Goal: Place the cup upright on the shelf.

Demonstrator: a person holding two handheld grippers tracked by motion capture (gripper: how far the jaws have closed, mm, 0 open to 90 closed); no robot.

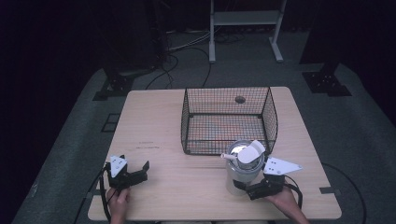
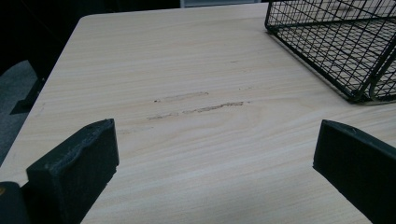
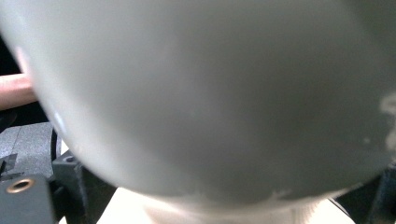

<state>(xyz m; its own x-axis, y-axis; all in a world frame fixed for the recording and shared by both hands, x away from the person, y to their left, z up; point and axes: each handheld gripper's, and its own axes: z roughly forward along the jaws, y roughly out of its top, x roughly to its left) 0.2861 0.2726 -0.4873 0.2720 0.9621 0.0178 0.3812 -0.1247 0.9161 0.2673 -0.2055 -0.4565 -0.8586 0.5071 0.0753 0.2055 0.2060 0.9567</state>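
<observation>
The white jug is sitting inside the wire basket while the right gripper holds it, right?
Not quite. In the high view the white jug is outside the wire basket, just in front of it over the table. The right gripper does hold it.

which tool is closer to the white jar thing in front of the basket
Right. The right tool is at the white jar, its jaws around the jar's lower body. The left tool sits open far across the table, nothing between its jaws.
</observation>
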